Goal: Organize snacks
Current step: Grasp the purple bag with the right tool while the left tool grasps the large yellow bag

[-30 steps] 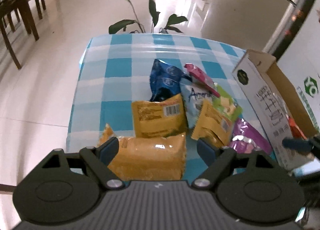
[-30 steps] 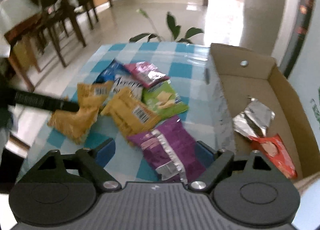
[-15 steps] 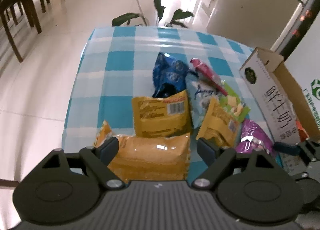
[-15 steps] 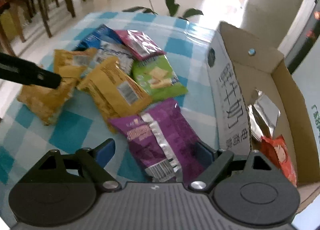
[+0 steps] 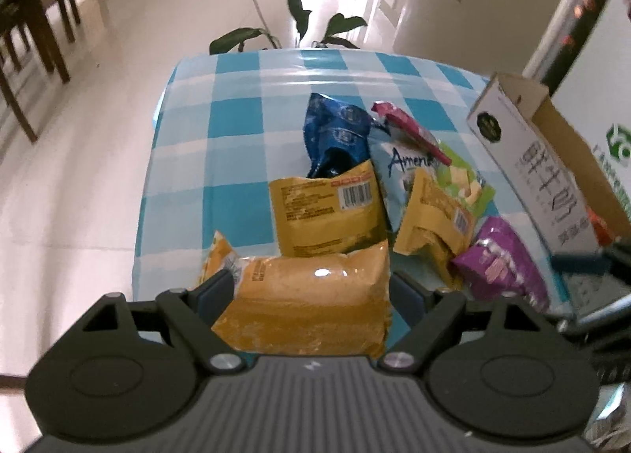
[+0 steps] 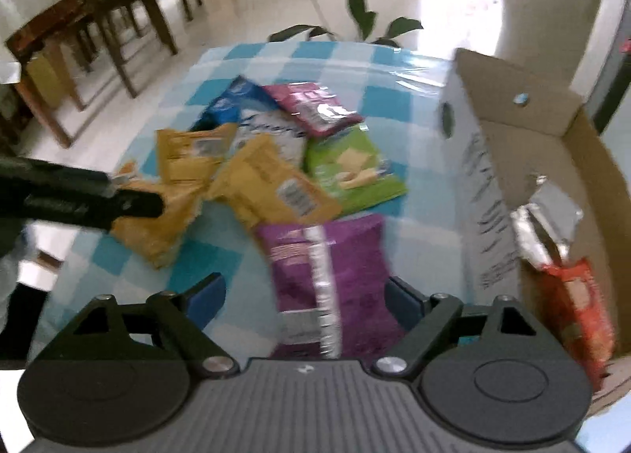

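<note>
On a blue-checked table (image 5: 221, 137), beside an open cardboard box (image 6: 512, 129), lies a heap of snack packets. The left gripper (image 5: 311, 291) stands spread around an orange packet (image 5: 311, 303) at the heap's near edge, farthest from the box; whether its pads touch cannot be told. The right gripper (image 6: 303, 297), jaws opening, straddles a purple packet (image 6: 327, 275) just beside the box wall.

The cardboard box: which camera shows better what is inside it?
The right wrist view: it looks into the cardboard box, showing a silver packet and red packet. The left wrist view shows mostly its printed outer wall.
</note>
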A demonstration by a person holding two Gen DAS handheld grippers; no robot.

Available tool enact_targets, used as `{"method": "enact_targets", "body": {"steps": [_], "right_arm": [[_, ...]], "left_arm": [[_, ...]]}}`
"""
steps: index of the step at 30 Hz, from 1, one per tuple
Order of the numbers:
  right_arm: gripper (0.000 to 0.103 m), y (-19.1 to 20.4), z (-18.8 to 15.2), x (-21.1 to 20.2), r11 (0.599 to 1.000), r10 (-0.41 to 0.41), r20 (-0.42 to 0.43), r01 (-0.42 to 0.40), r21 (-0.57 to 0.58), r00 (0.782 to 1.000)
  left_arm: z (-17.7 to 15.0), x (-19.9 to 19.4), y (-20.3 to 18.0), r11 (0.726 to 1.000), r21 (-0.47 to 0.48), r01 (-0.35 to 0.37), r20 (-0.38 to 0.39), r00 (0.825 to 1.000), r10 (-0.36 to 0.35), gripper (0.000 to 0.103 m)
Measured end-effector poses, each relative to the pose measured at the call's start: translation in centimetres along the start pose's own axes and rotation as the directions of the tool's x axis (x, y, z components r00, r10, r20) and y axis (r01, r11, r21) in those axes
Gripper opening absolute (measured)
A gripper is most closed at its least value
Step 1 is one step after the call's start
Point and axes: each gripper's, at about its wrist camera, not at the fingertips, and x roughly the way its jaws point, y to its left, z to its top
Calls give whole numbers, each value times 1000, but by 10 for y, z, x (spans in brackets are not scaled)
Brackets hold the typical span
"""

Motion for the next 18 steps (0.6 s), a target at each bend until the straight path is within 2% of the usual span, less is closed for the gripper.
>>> {"method": "enact_targets", "body": {"steps": [5,10,12,14,15,18], "right_arm": [[95,-1,-3,14,999,-44,-53,45,20,998],[95,-3,-3,21,998,-47,-75,50,47,996],[96,-3,-3,22,997,-50,-78,53,47,996],[97,-3,-1,23,997,-50,-83,55,54,995],[97,-2,-1,23,997,-51,-84,56,58,995],[98,0,0,26,997,-50,-84,55,60,995]], "left_arm": [[-3,0,-8,998,51,-27,9,1000,27,87],[-3,-6,-1,999,40,-30,17,999,30,88],[-4,-5,-1,997,69,-36,22,999,34,88],[-7,1,-6,992,119,-38,-7,999,39,90],[-9,5,-8,989,139,-48,-16,999,51,95],[-12,8,-16,980,183,-79,0,997,80,97]]}}
